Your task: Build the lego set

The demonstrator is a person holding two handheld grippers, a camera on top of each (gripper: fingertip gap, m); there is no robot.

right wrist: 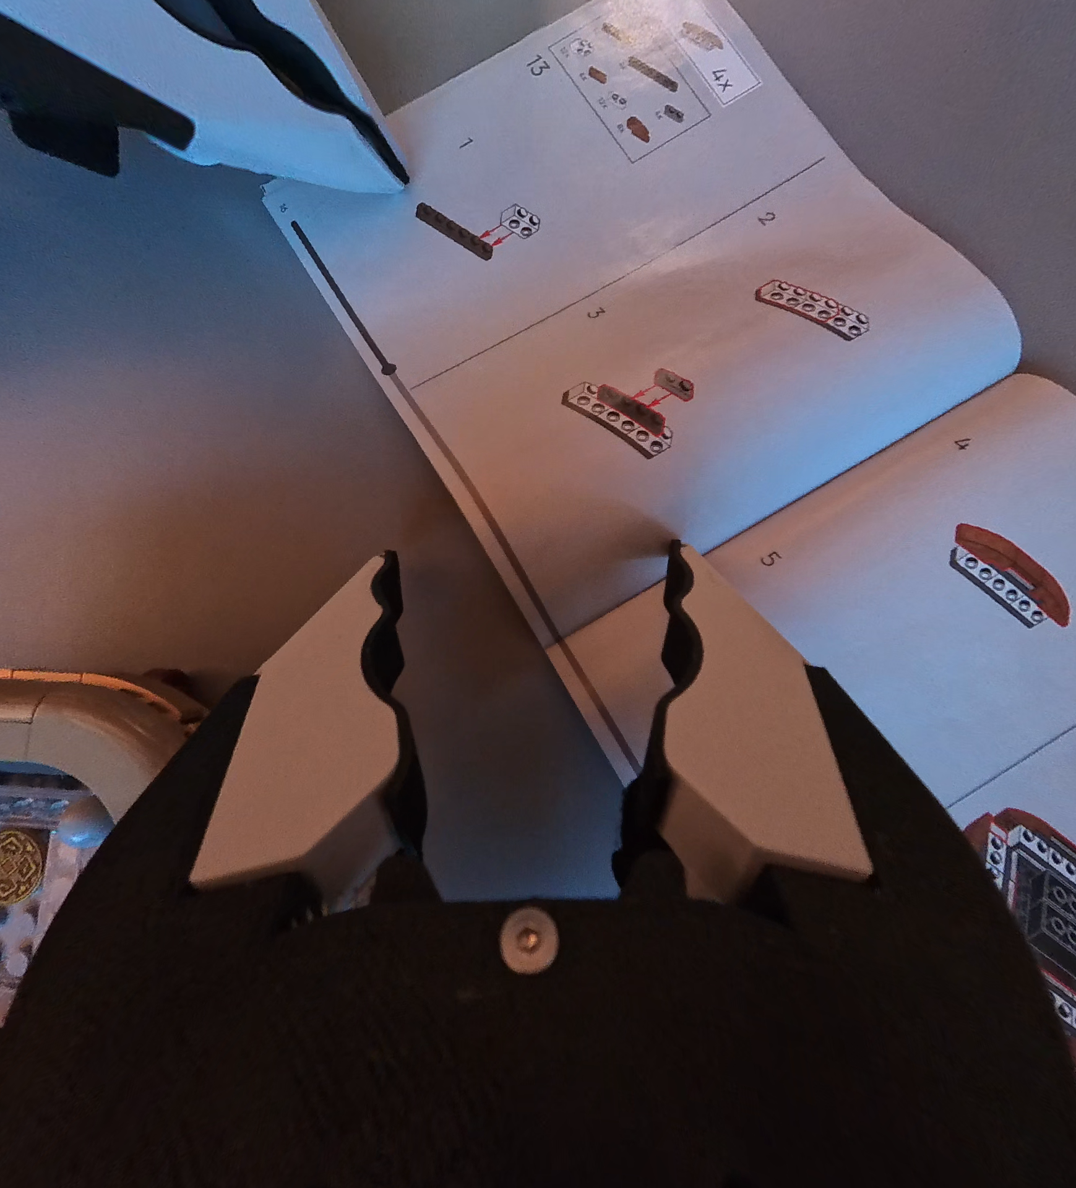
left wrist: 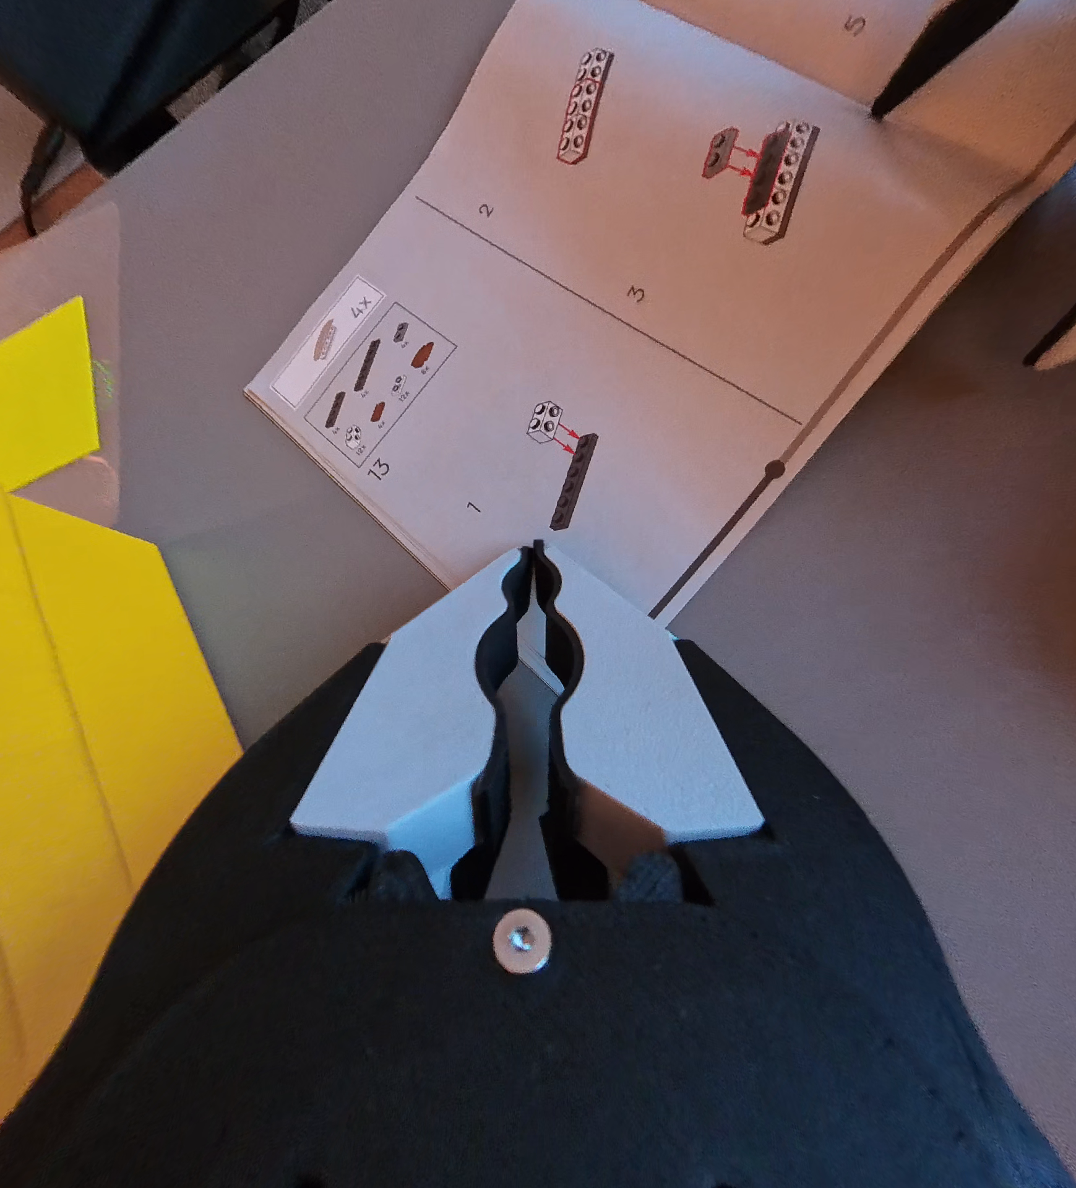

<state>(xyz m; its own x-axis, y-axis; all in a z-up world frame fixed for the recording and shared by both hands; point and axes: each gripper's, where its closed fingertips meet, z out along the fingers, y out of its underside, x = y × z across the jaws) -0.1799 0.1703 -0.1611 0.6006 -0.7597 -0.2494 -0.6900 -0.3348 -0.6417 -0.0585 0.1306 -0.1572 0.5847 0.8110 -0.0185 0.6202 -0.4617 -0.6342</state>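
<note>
An open instruction booklet (left wrist: 619,308) lies on the grey table, with drawn building steps on its pages. My left gripper (left wrist: 534,549) is shut, its tips resting on the booklet's near corner; I cannot tell whether a page is pinched. It also shows in the right wrist view (right wrist: 401,180), touching that corner. My right gripper (right wrist: 532,553) is open and empty, hovering over the booklet (right wrist: 683,289) at its spine edge. One of its fingers (left wrist: 1004,71) shows at the top right of the left wrist view. A partly built beige and grey lego model (right wrist: 14,836) sits at lower left.
Yellow cardboard (left wrist: 40,707) and a yellow sheet (left wrist: 27,392) lie left of the booklet. A dark chair (left wrist: 104,64) stands past the table's far edge. Bare grey table (right wrist: 136,418) lies between the model and the booklet. Left tips to right tips: about 15 cm.
</note>
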